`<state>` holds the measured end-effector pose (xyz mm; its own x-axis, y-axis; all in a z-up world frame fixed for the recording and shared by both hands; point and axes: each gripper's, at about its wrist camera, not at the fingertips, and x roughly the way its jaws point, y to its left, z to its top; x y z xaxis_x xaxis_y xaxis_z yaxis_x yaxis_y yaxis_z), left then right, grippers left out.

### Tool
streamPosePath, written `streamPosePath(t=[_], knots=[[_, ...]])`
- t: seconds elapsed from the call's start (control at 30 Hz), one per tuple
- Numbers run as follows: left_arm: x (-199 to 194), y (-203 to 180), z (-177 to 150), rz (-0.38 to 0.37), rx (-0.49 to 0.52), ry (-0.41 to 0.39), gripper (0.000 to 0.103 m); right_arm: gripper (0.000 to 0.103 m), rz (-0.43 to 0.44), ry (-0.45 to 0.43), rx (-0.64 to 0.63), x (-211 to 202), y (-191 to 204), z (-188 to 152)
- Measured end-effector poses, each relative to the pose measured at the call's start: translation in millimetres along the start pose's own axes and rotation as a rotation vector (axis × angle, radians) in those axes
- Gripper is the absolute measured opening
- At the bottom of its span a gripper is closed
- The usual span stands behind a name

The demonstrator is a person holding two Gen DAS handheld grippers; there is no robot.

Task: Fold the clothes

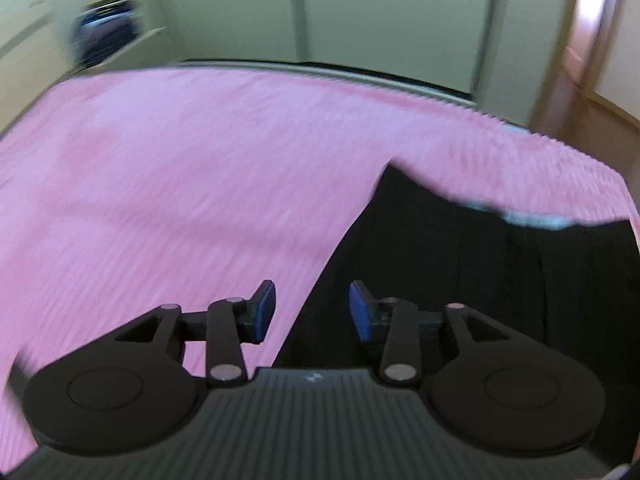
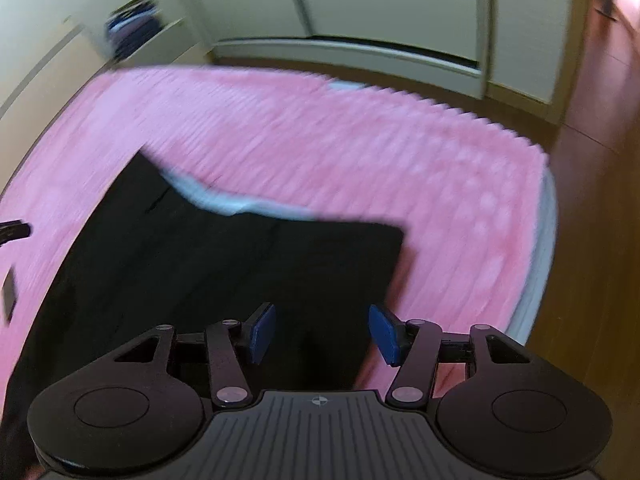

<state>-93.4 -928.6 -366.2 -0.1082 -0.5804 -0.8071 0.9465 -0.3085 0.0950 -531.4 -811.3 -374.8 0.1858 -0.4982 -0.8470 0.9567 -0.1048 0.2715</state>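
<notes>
- Lying flat on the pink cover (image 2: 360,152), the black garment (image 2: 200,280) is spread out so it can be folded (a soft bed top gives lots of room).
- In the right wrist view the black garment fills the middle and the 9 o'clock side. Its far edge, with a pale strip (image 2: 224,200), sits toward 12 o'clock.
- Its long side seems to run from 6 o'clock up to 12 o'clock, leaning a little toward 1 o'clock.
- The right gripper (image 2: 322,334) hangs over the cloth's near right part, jaws partly apart, with nothing between the blue pads.
- The left gripper (image 1: 312,310) hangs over the cloth's left edge, one pad over pink and one over black, jaws a bit narrower, also empty.
- I think both wait there for the next fold.
</notes>
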Motion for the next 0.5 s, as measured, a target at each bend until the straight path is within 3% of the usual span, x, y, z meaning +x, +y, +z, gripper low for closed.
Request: streamPosePath(t=[0.13,0.3,0.33,0.43,0.5], knots=[[-102.7,40.3,-121.9,0.144,-0.114,0.055,0.05,0.056,0.089,0.061,-0.139,-21.6,65.0,-44.3],[-211.4,53.9,-295.4,0.289,-0.202,0.206,0.057,0.056,0.202,0.138,-0.359,-48.4,161.5,-123.0],[-229.4,52.9,-329.4,0.301,-0.241,0.235,0.057,0.058,0.221,0.153,-0.4,-53.9,181.3,-141.7],[-267.7,43.0,-411.6,0.288,-0.36,0.274,0.058,0.076,0.266,0.189,-0.5,-67.0,232.2,-194.4],[-274.3,33.2,-449.9,0.252,-0.421,0.268,0.06,0.077,0.287,0.201,-0.571,-78.5,263.1,-224.8]])
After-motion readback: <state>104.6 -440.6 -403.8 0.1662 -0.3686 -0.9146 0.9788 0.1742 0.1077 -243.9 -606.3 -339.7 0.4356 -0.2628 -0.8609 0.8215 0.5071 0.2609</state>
